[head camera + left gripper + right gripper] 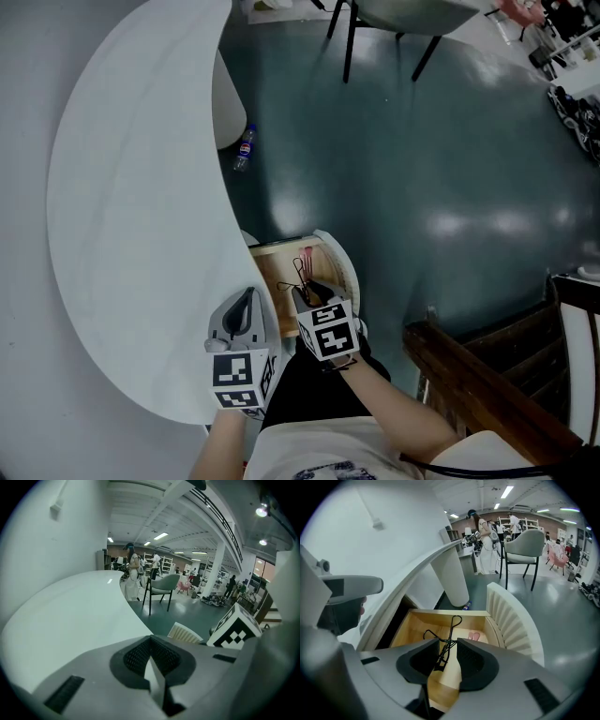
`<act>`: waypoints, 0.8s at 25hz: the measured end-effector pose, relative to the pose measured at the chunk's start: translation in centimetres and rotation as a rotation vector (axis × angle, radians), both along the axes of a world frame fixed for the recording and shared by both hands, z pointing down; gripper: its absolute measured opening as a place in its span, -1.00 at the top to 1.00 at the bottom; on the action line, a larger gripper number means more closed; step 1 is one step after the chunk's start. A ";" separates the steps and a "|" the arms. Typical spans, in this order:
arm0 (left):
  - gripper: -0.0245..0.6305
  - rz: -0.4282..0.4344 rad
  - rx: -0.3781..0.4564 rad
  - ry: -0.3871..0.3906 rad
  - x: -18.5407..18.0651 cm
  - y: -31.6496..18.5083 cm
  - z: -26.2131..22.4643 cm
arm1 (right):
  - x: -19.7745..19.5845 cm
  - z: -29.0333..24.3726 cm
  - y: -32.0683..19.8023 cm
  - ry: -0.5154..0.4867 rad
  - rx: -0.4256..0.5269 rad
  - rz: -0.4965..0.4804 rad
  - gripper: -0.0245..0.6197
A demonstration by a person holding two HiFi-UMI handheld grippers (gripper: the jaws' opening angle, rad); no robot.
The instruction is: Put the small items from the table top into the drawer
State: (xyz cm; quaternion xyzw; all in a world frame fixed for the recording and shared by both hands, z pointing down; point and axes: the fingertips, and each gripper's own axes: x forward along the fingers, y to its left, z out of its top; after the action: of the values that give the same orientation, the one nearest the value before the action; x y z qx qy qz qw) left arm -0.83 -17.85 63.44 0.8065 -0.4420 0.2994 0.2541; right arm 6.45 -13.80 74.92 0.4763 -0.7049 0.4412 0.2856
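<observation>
Right gripper (pixel 448 641): jaws apart above the open drawer (pixel 417 617). The black wire tool (pixel 451 628) lay inside, its end between the pads, apparently unpressed. Judged light, springy and snag-prone; best taken at the stem. Left gripper (pixel 151 645) closed, empty.

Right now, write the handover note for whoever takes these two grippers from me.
Left gripper: jaws shut, nothing between them, at the edge of the white table.
Right gripper: jaws apart, pointing down into the open drawer, gripping nothing.
In the drawer: a black wire tool, in line with the right jaws but not pinched, and a small pink item.
Done: those two items are in the drawer.
Left: no small items show on the table top in view. Check the part out of view, then probably close the drawer.
</observation>
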 end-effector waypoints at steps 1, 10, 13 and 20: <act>0.86 0.005 0.002 -0.001 0.1 0.1 0.0 | 0.0 0.4 0.0 0.003 0.000 -0.001 0.52; 0.86 0.026 0.015 -0.027 0.2 0.0 0.3 | -1.3 3.6 -0.4 0.005 -0.048 -0.023 0.52; 0.86 0.022 0.022 -0.034 0.1 0.0 0.3 | -1.8 4.1 -0.6 0.016 -0.059 -0.037 0.52; 0.86 0.005 0.010 -0.032 -0.3 -0.2 0.4 | -1.4 6.1 -0.7 0.035 -0.067 0.004 0.52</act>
State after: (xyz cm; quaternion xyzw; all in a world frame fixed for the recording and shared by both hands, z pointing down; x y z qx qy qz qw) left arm -1.11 -18.03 63.89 0.8041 -0.4454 0.3106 0.2420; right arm 5.05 -14.53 80.99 0.4755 -0.6837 0.4569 0.3126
